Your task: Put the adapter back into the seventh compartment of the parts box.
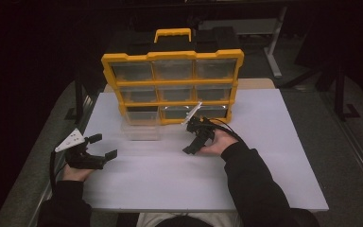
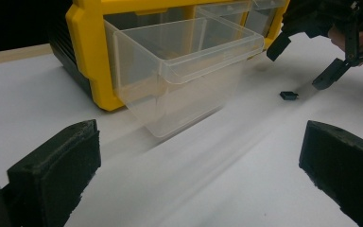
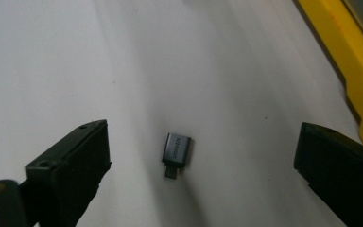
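My right gripper (image 3: 203, 161) hangs jaws spread wide over the small grey metal adapter (image 3: 175, 151), flat on the smooth white table (image 1: 264, 156) between the foam pads, untouched. My left gripper (image 1: 101, 146) rests open; beyond, a clear plastic drawer (image 2: 184, 71) juts from the yellow organizer (image 1: 172, 87).

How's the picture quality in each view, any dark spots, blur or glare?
High view: dark surroundings, white table lit evenly, everything slightly soft. Left gripper view: clear drawer sharp, near jaws soft. Right gripper view: small grey adapter readable, faint shadow below it, no harsh glare.
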Available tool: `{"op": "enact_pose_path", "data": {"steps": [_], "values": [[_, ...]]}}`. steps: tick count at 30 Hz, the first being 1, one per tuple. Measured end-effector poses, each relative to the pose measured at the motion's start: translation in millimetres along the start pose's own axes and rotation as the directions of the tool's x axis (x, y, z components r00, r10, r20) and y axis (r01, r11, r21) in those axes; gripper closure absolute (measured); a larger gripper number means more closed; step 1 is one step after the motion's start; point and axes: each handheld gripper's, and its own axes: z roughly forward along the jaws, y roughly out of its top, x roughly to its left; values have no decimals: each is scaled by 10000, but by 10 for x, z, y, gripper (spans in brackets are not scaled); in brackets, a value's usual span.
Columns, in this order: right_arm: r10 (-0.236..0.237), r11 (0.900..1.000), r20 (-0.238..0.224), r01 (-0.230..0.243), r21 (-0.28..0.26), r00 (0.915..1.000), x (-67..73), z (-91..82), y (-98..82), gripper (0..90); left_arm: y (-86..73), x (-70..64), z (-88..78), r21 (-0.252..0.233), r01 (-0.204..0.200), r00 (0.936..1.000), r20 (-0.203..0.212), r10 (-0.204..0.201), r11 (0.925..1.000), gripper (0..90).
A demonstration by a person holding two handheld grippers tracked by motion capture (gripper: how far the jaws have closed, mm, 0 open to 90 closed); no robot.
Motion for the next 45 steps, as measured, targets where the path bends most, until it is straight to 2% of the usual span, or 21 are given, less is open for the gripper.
{"op": "enact_pose_path", "data": {"steps": [1, 4, 5, 6, 8, 14, 15, 17, 18, 21, 27, 36, 45], "values": [[-8, 10000, -151, 9, 70, 9999, -3, 15, -8, 116, 0, -1, 0, 0, -2, 10000, -9, 2, 10000, 0], [-5, 10000, -268, 8, 95, 9996, 0, 31, -13, 148, 0, 0, 0, 2, 11, 10000, -7, -11, 10000, 0], [-35, 9998, -390, 43, 213, 9992, 2, 46, -15, 215, 1, 0, -4, -11, 73, 10000, 7, -73, 10000, 0], [-35, 9998, -390, 43, 213, 9992, 2, 46, -15, 215, 1, 0, -4, -11, 73, 10000, 7, -73, 10000, 0], [-57, 9992, -612, 81, 391, 9981, 2, 64, -16, 286, 1, 1, -7, -18, 89, 10000, 8, -89, 10000, 0], [43, 9988, -623, -13, 483, 9981, -10, 79, -15, 374, 0, -1, -4, 6, 83, 10000, 3, -83, 10000, 0], [45, 9984, -696, -5, 572, 9976, -17, 98, -18, 419, 1, -1, -4, -16, 116, 9999, 78, -116, 9999, 0], [63, 9980, -681, -20, 628, 9977, -17, 110, -21, 419, 1, -1, -4, -16, 116, 9999, 78, -116, 9999, 0], [50, 9973, -673, -1, 732, 9977, -12, 128, -24, 509, 2, -5, -2, -17, 89, 9999, 106, -89, 10000, 0], [-22, 9972, -671, 72, 744, 9977, -4, 140, -24, 566, 0, -4, -1, -8, 104, 9999, 99, -104, 9999, 0], [-279, 9962, -747, 339, 803, 9968, 9, 135, -26, 745, -1, -9, -6, -9, 58, 10000, 38, -58, 10000, 0], [-326, 9967, -772, 382, 723, 9965, -5, 100, -23, 749, -3, -10, -4, 12, 32, 10000, 6, -32, 10000, 0], [-378, 9985, -691, 404, 369, 9969, -27, -84, -8, 751, -3, -8, -5, -13, 41, 10000, -54, -41, 10000, 0]]}}
